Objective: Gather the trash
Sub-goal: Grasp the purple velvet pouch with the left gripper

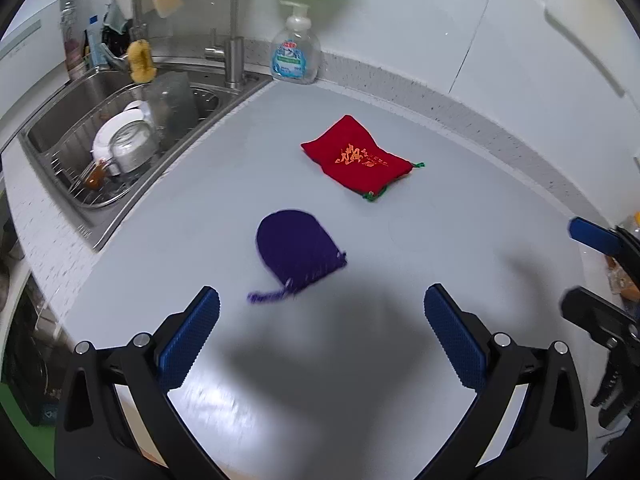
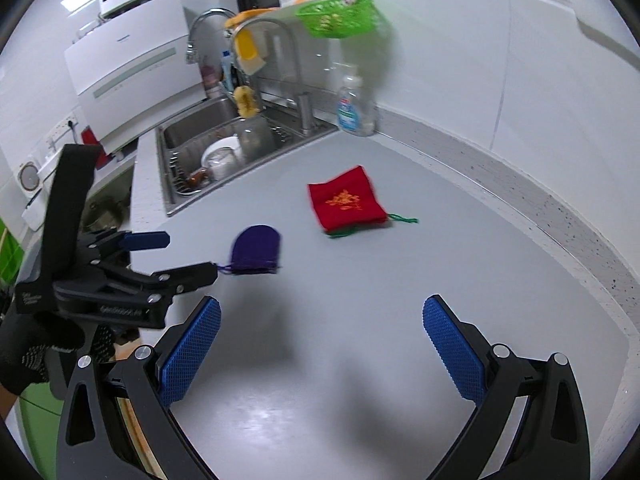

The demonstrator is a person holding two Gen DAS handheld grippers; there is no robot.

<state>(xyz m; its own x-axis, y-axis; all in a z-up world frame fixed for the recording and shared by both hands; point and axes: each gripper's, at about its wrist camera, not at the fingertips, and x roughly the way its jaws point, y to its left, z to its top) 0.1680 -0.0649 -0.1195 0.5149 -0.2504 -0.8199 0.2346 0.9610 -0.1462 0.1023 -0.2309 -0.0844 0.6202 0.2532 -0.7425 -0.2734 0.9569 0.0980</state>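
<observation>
Purple fabric, soft and limp, makes up the small drawstring pouch [image 1: 298, 250] lying flat on the grey countertop [image 1: 460, 216], just ahead of the left gripper [image 1: 320, 334] and slightly to its left. Farther off and to the right lies a red drawstring pouch [image 1: 356, 158] with gold embroidery and green cords, well apart from the purple one. Both look light and floppy, likely to fold or sag when lifted; a pinch across the gathered neck near the cords, or over an edge pressed against the counter, would probably hold best, since the flat cloth offers little thickness to grip.

The left gripper's jaws stand wide apart and hold nothing. The right gripper [image 2: 322, 346] is likewise spread wide and empty, hovering over bare counter nearer than both pouches.

Whether either pouch has anything inside cannot be told. The purple pouch is blurred in both views, and its cord end is hard to trace. In the right wrist view the left gripper's finger partly covers that cord. A sink [image 1: 80, 92] with a dish rack sits far left, and a soap dispenser [image 1: 295, 54] stands by the wall. No bin is visible.
</observation>
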